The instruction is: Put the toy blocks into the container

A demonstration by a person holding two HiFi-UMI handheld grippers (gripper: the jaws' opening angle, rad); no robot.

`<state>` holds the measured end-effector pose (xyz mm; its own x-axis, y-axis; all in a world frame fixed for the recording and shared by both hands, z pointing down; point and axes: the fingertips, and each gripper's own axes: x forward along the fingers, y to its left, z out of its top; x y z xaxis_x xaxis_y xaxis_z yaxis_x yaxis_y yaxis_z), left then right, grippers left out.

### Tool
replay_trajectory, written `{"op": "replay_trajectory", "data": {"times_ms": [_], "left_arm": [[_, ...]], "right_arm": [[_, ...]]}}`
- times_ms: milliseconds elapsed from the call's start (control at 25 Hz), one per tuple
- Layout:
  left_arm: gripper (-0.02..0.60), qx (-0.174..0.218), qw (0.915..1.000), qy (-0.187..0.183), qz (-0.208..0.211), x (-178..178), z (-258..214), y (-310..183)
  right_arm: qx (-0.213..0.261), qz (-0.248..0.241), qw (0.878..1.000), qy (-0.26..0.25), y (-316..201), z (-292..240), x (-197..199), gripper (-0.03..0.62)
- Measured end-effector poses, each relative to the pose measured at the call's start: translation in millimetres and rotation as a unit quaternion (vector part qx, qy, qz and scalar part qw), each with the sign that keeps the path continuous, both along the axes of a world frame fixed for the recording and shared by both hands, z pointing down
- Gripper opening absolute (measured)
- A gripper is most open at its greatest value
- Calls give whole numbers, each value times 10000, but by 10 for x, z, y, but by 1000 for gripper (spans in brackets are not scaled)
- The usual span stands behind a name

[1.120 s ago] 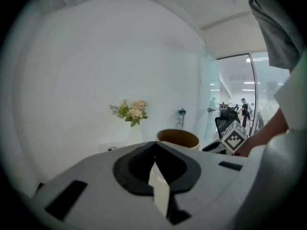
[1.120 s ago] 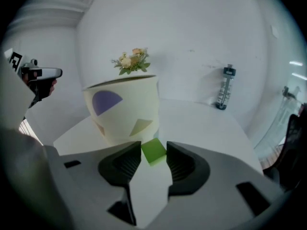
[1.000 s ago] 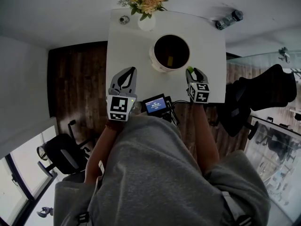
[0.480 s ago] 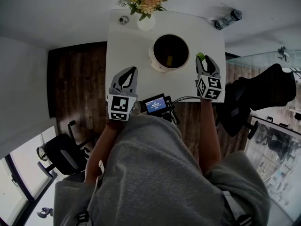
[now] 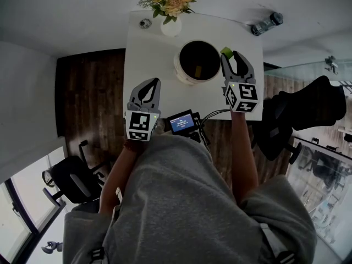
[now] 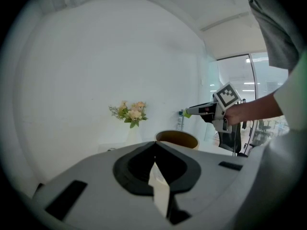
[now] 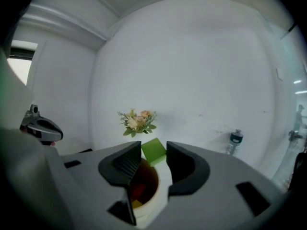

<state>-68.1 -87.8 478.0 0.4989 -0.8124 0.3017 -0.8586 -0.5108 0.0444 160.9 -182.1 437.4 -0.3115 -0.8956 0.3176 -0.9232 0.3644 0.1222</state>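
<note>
The right gripper (image 5: 230, 58) pinches the green block (image 7: 154, 150) at its tips, so centre it over the container (image 5: 182, 73) just below before releasing, while the left gripper (image 6: 154, 145) sits closed and empty.

White wall (image 5: 66, 15), bright even light. Dark wood plank floor (image 5: 88, 98). Small white table (image 5: 148, 59) close to the wall. 2 black office chairs: right chair (image 5: 308, 111), lower-left chair (image 5: 71, 183). Glass partition (image 5: 322, 169) far right.
</note>
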Motion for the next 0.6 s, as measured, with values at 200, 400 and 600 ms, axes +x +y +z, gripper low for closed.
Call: {"op": "replay_trajectory", "data": {"times_ms": [200, 400, 600], "left_arm": [[8, 0, 10000, 4, -58, -23, -3, 18], [8, -3, 9999, 8, -115, -46, -6, 38], [8, -12, 9998, 3, -179, -75, 2, 51]], "right_arm": [[-86, -453, 9989, 3, -32, 57, -426, 164], [-279, -889, 9956, 123, -6, 205, -778, 164], [-464, -1234, 9906, 352, 43, 376, -1018, 164]]}}
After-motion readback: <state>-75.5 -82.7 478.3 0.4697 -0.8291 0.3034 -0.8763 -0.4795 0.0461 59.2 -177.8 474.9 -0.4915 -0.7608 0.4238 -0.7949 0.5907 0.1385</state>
